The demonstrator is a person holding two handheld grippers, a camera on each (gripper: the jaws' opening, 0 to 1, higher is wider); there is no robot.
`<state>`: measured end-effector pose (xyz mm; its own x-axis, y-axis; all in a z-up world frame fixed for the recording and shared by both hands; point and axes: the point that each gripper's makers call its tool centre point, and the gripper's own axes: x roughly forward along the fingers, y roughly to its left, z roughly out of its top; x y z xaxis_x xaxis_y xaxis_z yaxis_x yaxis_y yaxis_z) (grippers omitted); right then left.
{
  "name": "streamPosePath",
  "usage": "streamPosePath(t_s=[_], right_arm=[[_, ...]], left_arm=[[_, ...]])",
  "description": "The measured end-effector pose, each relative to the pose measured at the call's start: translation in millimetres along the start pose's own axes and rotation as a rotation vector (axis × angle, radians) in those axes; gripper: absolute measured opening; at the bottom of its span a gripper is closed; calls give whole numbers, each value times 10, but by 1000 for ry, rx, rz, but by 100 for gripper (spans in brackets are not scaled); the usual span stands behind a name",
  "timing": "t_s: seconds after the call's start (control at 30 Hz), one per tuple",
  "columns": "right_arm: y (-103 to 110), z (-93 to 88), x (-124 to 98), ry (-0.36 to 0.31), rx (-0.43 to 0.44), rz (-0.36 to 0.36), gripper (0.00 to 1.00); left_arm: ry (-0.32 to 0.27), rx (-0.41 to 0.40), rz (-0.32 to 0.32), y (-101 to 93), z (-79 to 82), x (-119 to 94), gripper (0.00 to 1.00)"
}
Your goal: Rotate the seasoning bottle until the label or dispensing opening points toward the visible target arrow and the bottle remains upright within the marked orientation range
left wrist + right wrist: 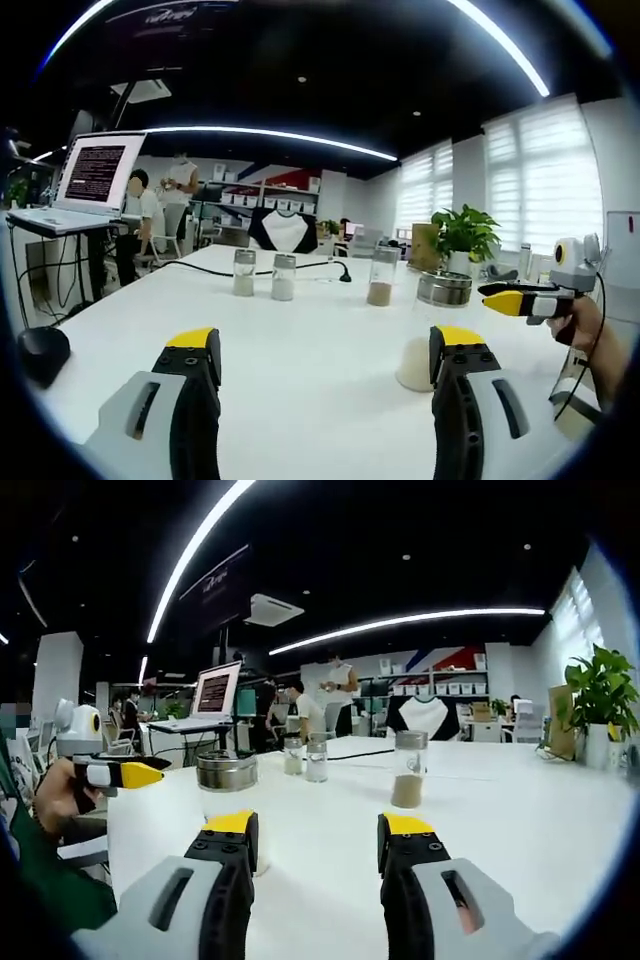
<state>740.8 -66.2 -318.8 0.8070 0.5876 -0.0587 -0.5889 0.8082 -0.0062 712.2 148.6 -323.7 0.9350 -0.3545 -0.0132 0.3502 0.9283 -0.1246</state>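
Honestly, in the left gripper view my left gripper [325, 365] hangs released over the white table [300, 320], jaws well apart with nothing between them. The seasoning bottle [432, 330], a clear jar with a wide metal cap and pale powder at its base, stands upright just beside my right-hand jaw, partly hidden by it. Three smaller shakers [283, 277] stand farther back, near a cable. My right gripper [520, 298] shows at the side with its yellow tips together.

In the right gripper view my right gripper [315, 840] is released and empty too, and the seasoning bottle [226, 790] sits just behind its left-hand jaw. I cannot make out any target arrow or label. To turn it well, I judge I should close low on the body, keep it vertical, and twist slowly
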Motion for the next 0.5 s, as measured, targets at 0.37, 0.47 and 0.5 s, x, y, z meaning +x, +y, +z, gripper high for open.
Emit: streamPosePath(t_s=[0.37, 0.47, 0.5], right_arm=[[-340, 99, 239, 8, -17, -55, 49], [-395, 139, 315, 5, -15, -52, 49], [-430, 147, 352, 3, -18, -58, 49]], left_arm=[[9, -5, -6, -25, -30, 14, 91], [5, -4, -4, -18, -21, 14, 90], [5, -5, -3, -13, -20, 14, 90]])
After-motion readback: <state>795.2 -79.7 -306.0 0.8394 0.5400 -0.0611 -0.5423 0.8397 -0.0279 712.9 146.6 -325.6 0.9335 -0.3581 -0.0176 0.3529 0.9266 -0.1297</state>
